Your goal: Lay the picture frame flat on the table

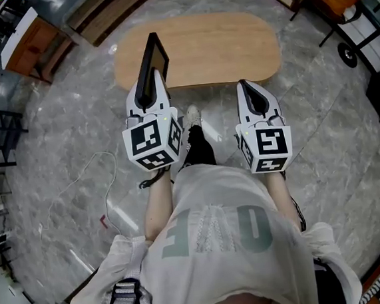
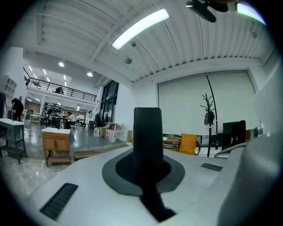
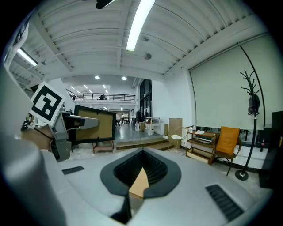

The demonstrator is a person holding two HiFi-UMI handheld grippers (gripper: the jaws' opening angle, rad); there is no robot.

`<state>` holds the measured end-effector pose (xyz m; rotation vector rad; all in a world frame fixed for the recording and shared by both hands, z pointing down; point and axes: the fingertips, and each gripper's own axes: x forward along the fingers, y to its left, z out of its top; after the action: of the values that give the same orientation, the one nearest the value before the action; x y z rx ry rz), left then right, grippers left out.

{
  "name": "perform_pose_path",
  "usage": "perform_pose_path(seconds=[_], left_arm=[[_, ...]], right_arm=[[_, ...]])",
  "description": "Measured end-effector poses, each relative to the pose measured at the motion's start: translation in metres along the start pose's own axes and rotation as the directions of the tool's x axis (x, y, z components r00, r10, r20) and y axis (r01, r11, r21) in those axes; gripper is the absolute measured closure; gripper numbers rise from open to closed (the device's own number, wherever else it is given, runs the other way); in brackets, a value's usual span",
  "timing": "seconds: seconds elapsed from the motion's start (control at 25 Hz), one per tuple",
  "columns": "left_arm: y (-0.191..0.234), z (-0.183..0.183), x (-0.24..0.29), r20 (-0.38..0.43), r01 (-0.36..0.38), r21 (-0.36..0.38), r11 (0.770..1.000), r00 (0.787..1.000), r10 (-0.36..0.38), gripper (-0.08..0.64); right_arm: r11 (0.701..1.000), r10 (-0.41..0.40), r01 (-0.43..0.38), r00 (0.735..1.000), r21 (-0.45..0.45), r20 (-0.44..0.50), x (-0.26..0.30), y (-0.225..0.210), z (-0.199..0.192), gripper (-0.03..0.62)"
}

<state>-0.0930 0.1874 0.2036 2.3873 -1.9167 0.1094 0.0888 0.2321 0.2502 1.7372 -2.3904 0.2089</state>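
My left gripper (image 1: 149,86) clamps the frame (image 1: 152,54) upright, upper left over the table (image 1: 227,47). It is not yet laid flat. My right gripper (image 1: 247,89) is closed and empty.

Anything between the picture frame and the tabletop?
Nothing visible. The left tongs hold the picture frame upright over the left end of the wooden table, and the top shows bare. The right tongs stand aside.

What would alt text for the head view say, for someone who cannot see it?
Seen from above, a person holds a picture frame upright and edge-on in the left claw, by a wooden table. The right claw is shut and empty.
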Motion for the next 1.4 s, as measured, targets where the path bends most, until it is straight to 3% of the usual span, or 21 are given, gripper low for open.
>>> perform_pose_path(seconds=[0.6, 0.96, 1.12, 1.4], left_arm=[[0.055, -0.015, 0.131, -0.061, 0.034, -0.046, 0.998, 0.997, -0.037, 0.54], [0.107, 0.009, 0.229, -0.064, 0.065, -0.053, 0.996, 0.996, -0.068, 0.54], [0.128, 0.025, 0.271, -0.055, 0.085, -0.053, 0.995, 0.995, -0.088, 0.54], [0.15, 0.037, 0.325, -0.046, 0.116, -0.049, 0.992, 0.992, -0.118, 0.54]], right_arm=[[1.0, 0.0, -0.001, 0.997, -0.014, -0.079, 0.141, -0.005, 0.016, 0.586], [0.999, -0.025, 0.022, 0.995, -0.025, -0.101, 0.25, -0.006, 0.057, 0.586], [0.996, -0.063, 0.054, 0.991, -0.076, -0.121, 0.293, -0.011, 0.076, 0.586], [0.993, -0.115, 0.109, 0.985, -0.053, -0.126, 0.336, -0.022, 0.092, 0.586]])
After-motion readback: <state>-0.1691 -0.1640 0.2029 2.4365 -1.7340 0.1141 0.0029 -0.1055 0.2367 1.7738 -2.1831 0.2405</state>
